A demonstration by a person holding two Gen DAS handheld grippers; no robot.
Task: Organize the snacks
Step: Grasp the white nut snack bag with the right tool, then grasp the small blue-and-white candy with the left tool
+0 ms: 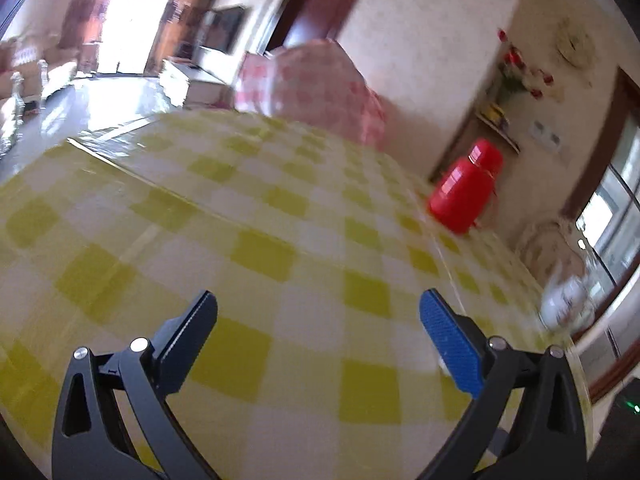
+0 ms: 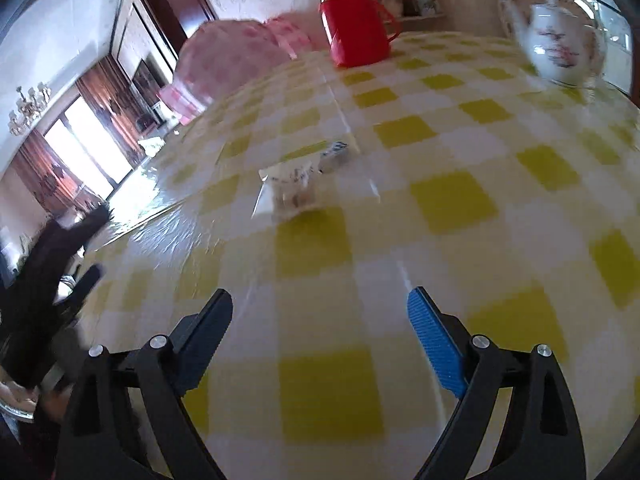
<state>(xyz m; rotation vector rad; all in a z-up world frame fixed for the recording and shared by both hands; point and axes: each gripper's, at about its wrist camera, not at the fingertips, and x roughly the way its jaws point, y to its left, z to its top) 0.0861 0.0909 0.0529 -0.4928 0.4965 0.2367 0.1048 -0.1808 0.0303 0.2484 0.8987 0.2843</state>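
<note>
Both your grippers stand released with nothing between the jaws: the left gripper (image 1: 318, 312) hovers over bare yellow-checked table (image 1: 260, 248), and the right gripper (image 2: 320, 308) points down at the same cloth. The snacks lie ahead of your right gripper, well apart from it: a clear packet (image 2: 288, 190) and, touching its far corner, a small blue-white wrapper (image 2: 334, 156). Farther back stand a red flask (image 2: 352, 20), a white teapot (image 2: 560, 48) and a pink mesh cover (image 2: 228, 60).
</note>
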